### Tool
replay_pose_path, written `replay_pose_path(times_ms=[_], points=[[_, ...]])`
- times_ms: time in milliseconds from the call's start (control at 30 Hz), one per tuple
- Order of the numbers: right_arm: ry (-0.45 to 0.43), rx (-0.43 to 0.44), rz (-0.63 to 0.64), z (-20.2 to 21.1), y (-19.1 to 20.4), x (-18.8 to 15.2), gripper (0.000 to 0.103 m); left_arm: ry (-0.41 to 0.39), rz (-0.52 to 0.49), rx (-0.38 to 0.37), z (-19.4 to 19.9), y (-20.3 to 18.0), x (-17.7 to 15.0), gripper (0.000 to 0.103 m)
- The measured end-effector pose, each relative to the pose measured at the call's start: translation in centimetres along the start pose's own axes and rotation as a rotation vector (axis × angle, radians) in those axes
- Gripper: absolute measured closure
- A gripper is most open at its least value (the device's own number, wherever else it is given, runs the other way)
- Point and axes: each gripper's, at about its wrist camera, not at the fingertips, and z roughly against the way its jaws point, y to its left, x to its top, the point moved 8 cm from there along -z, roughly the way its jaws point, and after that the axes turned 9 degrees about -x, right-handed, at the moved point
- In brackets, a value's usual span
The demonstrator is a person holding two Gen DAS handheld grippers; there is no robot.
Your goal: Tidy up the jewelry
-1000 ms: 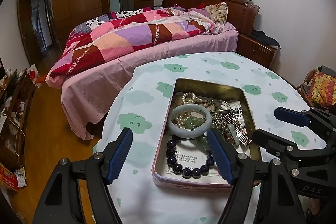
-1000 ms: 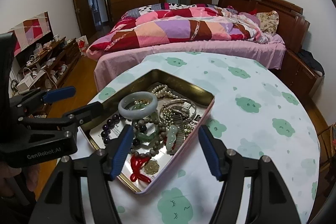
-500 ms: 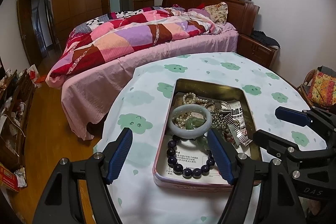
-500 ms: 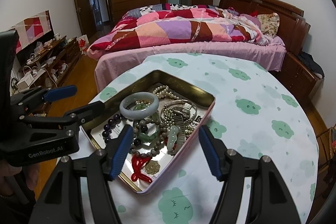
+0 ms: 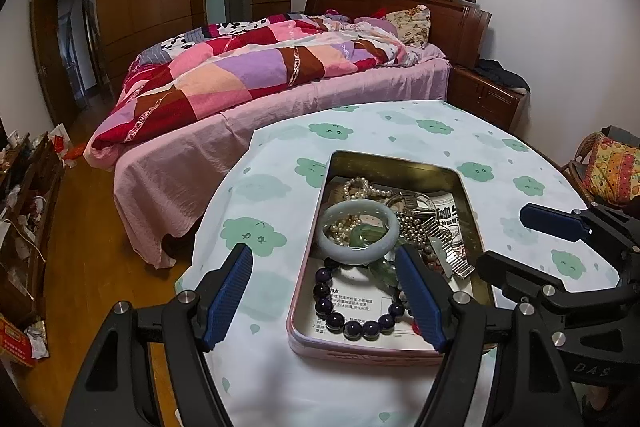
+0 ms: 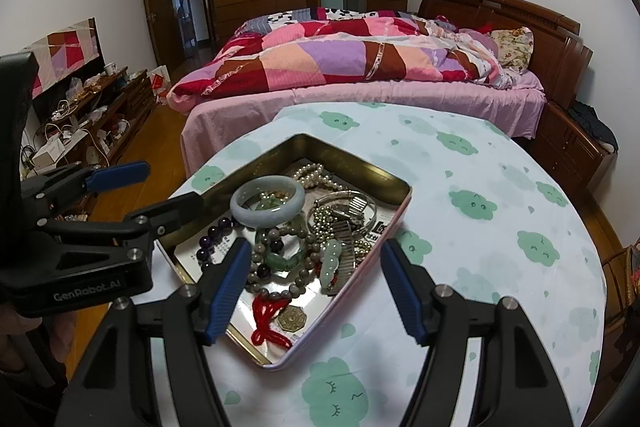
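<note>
We hold both tools, left tool (image 5: 324, 301) and right tool (image 6: 316, 285), released over the tin (image 6: 394, 183); inside it the jewelry (image 6: 304, 239) lies tangled, unsorted.

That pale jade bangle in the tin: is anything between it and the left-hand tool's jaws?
Nothing visible blocks it. The jade bangle lies on top of the pile in the tin, above pearls and green pieces. The left gripper hangs open just short of it; the purple bead bracelet lies nearer, lower in the tin.
</note>
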Motion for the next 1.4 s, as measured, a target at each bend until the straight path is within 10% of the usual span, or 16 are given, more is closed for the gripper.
replay_pose_path(times_ms=[1400], points=[[-0.002, -0.007, 0.003, 0.2, -0.3, 0.2, 0.026, -0.006, -0.012, -0.009, -0.4, -0.2, -0.3, 0.019]])
